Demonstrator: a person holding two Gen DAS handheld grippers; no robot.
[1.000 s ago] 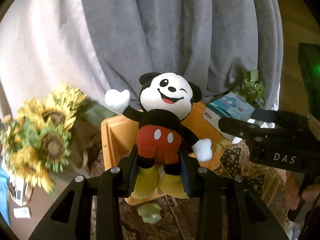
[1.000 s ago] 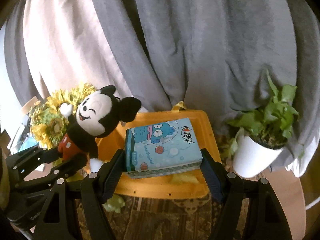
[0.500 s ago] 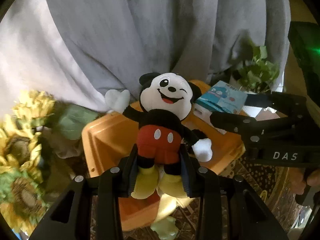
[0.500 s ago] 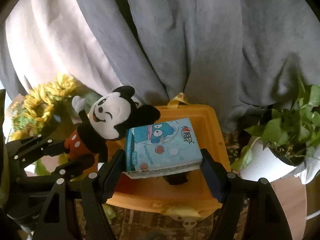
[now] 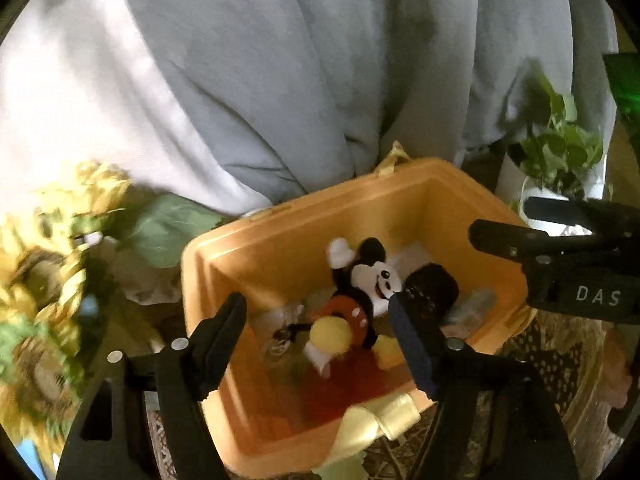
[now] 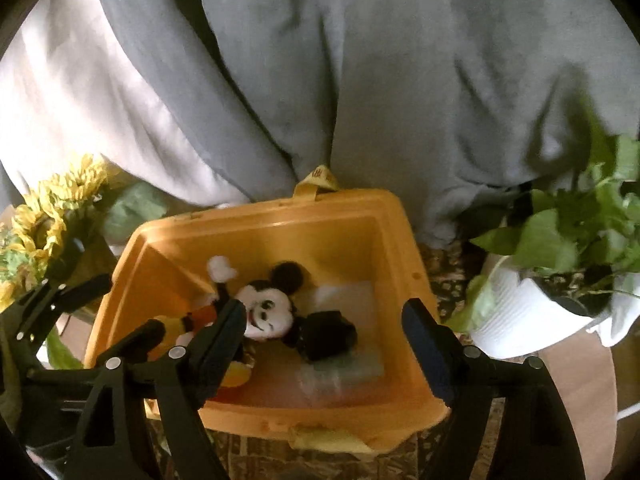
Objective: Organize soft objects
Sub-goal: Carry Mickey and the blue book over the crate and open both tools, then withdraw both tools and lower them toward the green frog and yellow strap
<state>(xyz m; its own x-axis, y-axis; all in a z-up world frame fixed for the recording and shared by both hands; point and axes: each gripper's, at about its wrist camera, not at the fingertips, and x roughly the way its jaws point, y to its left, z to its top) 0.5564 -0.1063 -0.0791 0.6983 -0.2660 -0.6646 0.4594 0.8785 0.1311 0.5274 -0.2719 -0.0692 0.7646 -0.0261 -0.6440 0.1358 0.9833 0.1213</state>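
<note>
The mouse toy (image 5: 362, 292) lay on its back inside the orange bin (image 5: 280, 240), with one white hand up by the back wall; half a second before, the left gripper (image 5: 316, 328) had been squeezing it by the legs above the bin, so it had just been let go and dropped in; the left fingers (image 5: 224, 328) were spread wide now and held nothing. The right gripper (image 6: 324, 328) had been holding a blue tissue pack half a second before; now its fingers (image 6: 424, 332) were wide apart and empty too; something pale and blurry lay on the bin floor (image 6: 348, 368) beside a dark lump (image 6: 326, 334), and it may have been that pack, but it was too fuzzy to be sure. Both grippers hung over the bin, close side by side. The sunflowers (image 6: 44, 216) stood to the left of the bin and the potted plant (image 6: 560, 280) to the right, with the grey curtain (image 6: 360, 80) behind. It looked like this pair of soft things was put away, so both hands were free to fetch more, if any were left.
</note>
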